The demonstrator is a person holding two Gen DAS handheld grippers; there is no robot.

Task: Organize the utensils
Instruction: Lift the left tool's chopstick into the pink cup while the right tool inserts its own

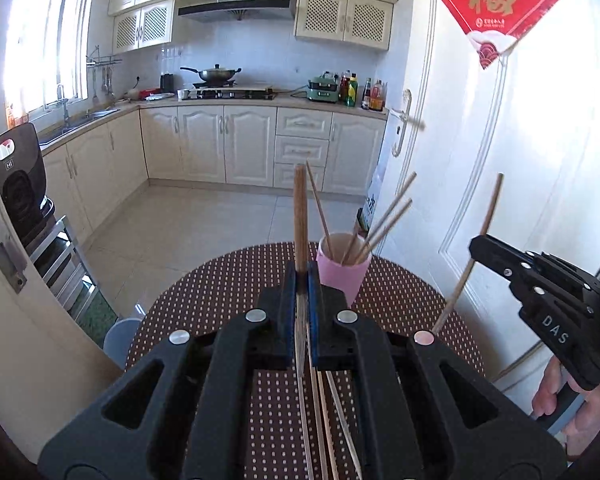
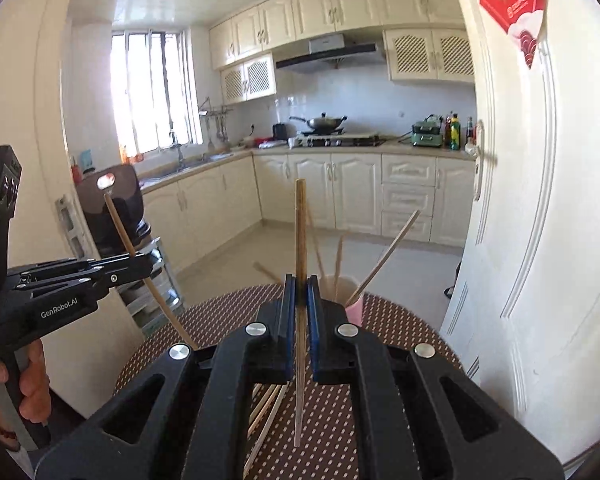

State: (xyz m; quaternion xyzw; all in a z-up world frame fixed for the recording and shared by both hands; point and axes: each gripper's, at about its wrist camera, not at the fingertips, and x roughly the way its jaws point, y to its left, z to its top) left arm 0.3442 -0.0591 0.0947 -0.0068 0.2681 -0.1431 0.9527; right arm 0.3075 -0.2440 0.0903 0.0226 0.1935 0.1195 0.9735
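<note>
My left gripper (image 1: pixel 301 276) is shut on a brown wooden chopstick (image 1: pixel 300 216) that stands upright above the table. Just right of it sits a pink cup (image 1: pixel 342 276) with several chopsticks leaning in it. Loose chopsticks (image 1: pixel 320 420) lie on the dotted cloth beneath the gripper. At the right, my right gripper (image 1: pixel 478 247) pinches a thin chopstick (image 1: pixel 449 300) at a slant. In the right wrist view, the right gripper (image 2: pixel 300 292) is shut on its chopstick (image 2: pixel 300 228), the pink cup (image 2: pixel 355 309) is partly hidden behind it, and the left gripper (image 2: pixel 140 266) holds its stick (image 2: pixel 121 224).
The round table (image 1: pixel 220 292) wears a brown dotted cloth. A white door (image 1: pixel 500 160) stands close on the right. A metal rack (image 1: pixel 60 256) with a black appliance and a pale blue stool (image 1: pixel 120 340) are at the left. Kitchen cabinets lie beyond an open floor.
</note>
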